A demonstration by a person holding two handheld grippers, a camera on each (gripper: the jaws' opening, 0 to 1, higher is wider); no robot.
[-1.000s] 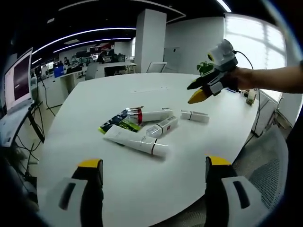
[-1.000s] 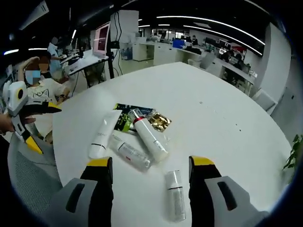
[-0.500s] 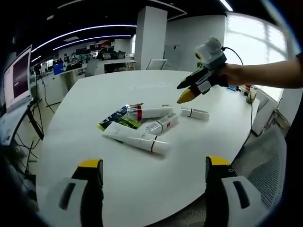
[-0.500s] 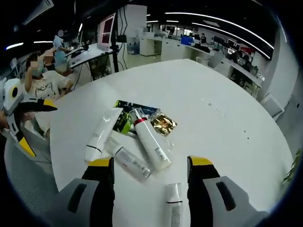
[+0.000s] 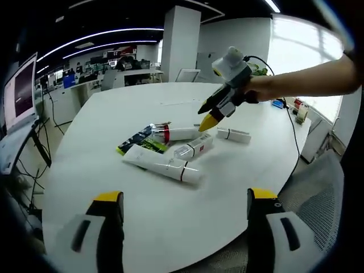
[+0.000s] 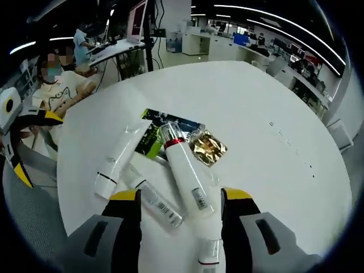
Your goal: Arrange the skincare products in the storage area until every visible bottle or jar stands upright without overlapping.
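Note:
Several skincare items lie flat in a pile on the white table [image 5: 114,114]. They are a white tube [image 5: 162,166], a clear bottle [image 5: 193,149], a white bottle with a red band [image 5: 179,135] and a small bottle [image 5: 233,135] off to the side. My left gripper [image 5: 185,195] is open, well short of the pile. My right gripper [image 5: 206,122] hangs over the pile, held by a hand. In the right gripper view its open jaws [image 6: 181,194] frame the base of the red-banded bottle [image 6: 185,173], with the clear bottle [image 6: 153,199], the tube [image 6: 116,159] and the small bottle [image 6: 209,253] close by.
Flat sachets lie under the pile: a green and dark one [image 6: 151,139] and a gold one [image 6: 207,148]. The left gripper [image 6: 37,145] shows at the table's edge. A seated person [image 6: 54,85] is behind it. A mesh chair [image 5: 324,205] stands by the rim.
The right gripper has come down and forward over the pile, from above the small bottle to above the red-banded bottle. The left gripper and the products have stayed put.

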